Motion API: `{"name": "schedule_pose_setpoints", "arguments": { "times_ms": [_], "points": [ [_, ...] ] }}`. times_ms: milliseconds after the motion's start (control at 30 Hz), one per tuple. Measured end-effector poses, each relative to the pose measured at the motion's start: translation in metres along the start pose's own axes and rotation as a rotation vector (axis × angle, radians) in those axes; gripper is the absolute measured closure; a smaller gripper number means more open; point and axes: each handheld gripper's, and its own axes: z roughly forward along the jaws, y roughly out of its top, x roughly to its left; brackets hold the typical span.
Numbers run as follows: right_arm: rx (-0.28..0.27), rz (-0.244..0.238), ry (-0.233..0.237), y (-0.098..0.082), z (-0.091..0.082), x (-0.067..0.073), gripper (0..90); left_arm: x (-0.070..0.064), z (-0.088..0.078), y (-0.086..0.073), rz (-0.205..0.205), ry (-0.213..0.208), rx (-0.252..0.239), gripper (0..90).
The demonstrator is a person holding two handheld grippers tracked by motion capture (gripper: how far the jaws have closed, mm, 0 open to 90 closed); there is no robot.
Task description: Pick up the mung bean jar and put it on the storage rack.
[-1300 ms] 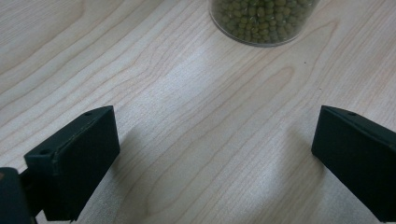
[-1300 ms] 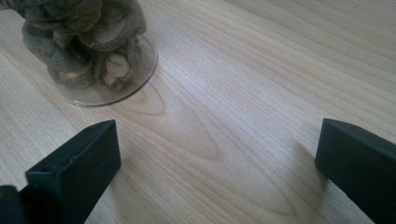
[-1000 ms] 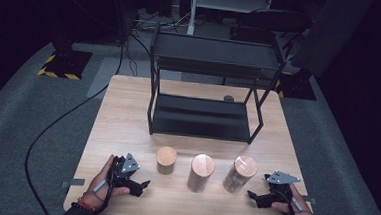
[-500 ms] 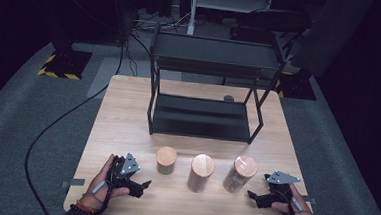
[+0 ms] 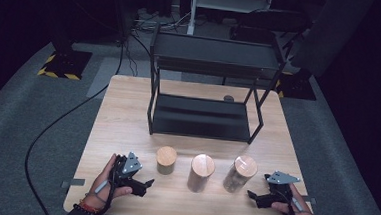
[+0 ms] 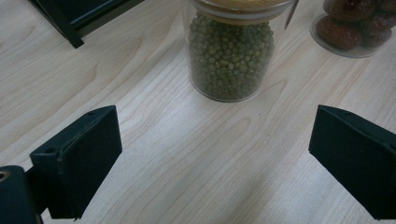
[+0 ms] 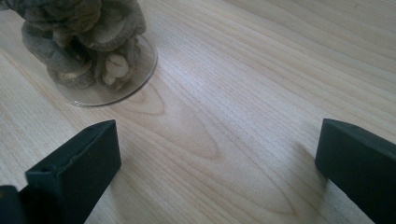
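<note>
Wooden table [image 5: 128, 113]; bean jar [image 6: 231, 51] ahead of released left gripper [image 5: 146, 184]; mushroom jar [image 7: 84, 46] ahead-left of released right gripper [image 5: 251, 196].

No legible text, label, brand, number or sign is showing in any view. The three jars are carrying no readable labels, and the grippers and the shelf rack are displaying no markings that can be read.
</note>
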Motion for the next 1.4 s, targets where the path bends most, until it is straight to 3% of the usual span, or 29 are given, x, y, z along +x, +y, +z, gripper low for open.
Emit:
{"name": "schedule_pose_setpoints", "arguments": {
  "times_ms": [600,833,1400],
  "points": [
    [0.0,0.0,0.0,0.0,0.0,0.0,0.0,0.003,0.012,0.01,0.003,-0.005,-0.009,2.3],
    [0.003,0.0,-0.001,0.0,0.0,0.0,0.0,0.007,0.016,0.012,-0.037,-0.024,-0.04,2.3],
    [0.002,0.0,-0.001,0.0,0.0,0.0,0.0,0.009,0.027,0.027,-0.022,-0.049,-0.041,2.4]
  ]
}}
